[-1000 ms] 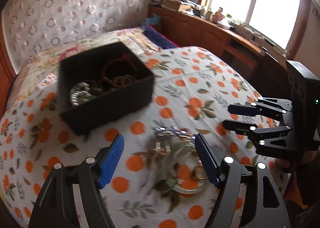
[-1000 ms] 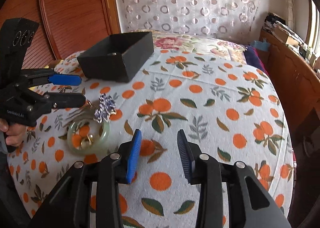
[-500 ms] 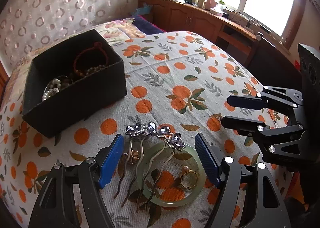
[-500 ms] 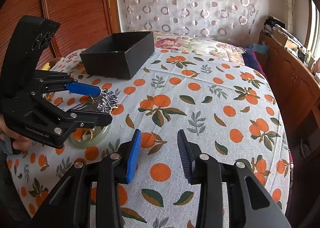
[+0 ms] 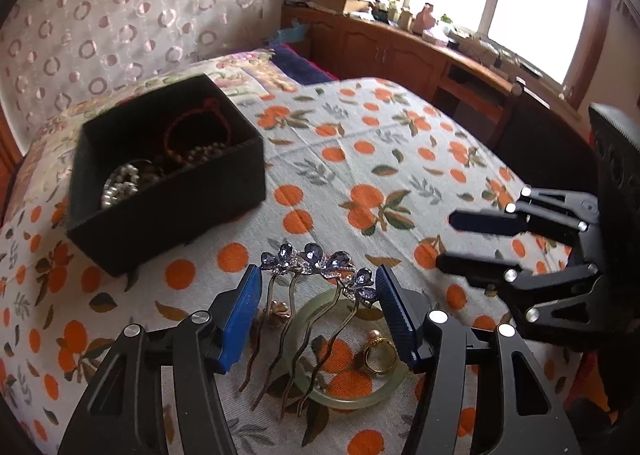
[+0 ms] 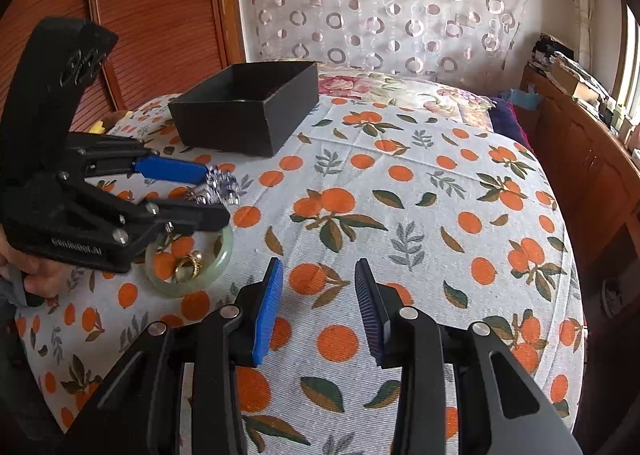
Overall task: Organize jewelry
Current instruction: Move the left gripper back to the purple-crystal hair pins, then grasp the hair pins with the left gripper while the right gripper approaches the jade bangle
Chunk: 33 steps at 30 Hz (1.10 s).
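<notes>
**Left jaws closing around hair comb; right gripper idle**

Left wrist view: the left gripper (image 5: 316, 307) had its jaws closing, narrower than a second earlier. The jewelled hair comb (image 5: 316, 261) sat between the blue pads (image 5: 240, 319), flowers level with the pad tips, prongs running back toward the camera. Pads looked near it but contact could not be confirmed. The comb lay partly over a green bangle (image 5: 348, 395), with a gold ring (image 5: 378, 353) inside the bangle, just inside the right pad. The black box (image 5: 168, 215), already holding beads and bracelets, stood ahead-left. Compared with a second ago the camera had dropped closer and the comb was sharp. Likely a pick-up for boxing.

Right wrist view: the right gripper (image 6: 318, 295) was partly open, empty, unchanged width, over bare orange-print cloth (image 6: 400, 215). The comb lay off to its left.
</notes>
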Each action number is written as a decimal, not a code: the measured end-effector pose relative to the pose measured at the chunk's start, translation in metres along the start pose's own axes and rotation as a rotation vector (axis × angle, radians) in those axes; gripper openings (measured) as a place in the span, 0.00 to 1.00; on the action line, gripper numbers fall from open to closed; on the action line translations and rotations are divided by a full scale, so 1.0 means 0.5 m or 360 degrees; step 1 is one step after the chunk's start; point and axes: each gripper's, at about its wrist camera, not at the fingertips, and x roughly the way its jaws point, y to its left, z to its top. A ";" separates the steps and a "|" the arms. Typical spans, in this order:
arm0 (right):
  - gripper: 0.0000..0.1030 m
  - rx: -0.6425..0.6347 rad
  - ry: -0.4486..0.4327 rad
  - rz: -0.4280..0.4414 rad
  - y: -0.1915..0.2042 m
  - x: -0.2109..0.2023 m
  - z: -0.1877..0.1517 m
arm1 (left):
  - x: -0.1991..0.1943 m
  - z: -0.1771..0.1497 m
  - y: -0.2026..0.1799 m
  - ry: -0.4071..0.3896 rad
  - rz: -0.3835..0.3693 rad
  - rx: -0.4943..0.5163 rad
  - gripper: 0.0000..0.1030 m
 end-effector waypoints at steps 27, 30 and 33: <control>0.64 -0.0133 0.0024 0.0116 0.105 0.024 0.023 | -0.058 -0.041 0.116 -0.0032 0.0155 -0.0149 0.37; 0.68 -0.0140 0.0024 0.0138 0.108 0.026 0.024 | -0.056 -0.048 0.123 -0.0014 0.0182 -0.0123 0.40; 0.79 -0.0178 0.0020 0.0158 0.123 0.030 0.028 | -0.059 -0.056 0.135 -0.0006 0.0199 -0.0141 0.40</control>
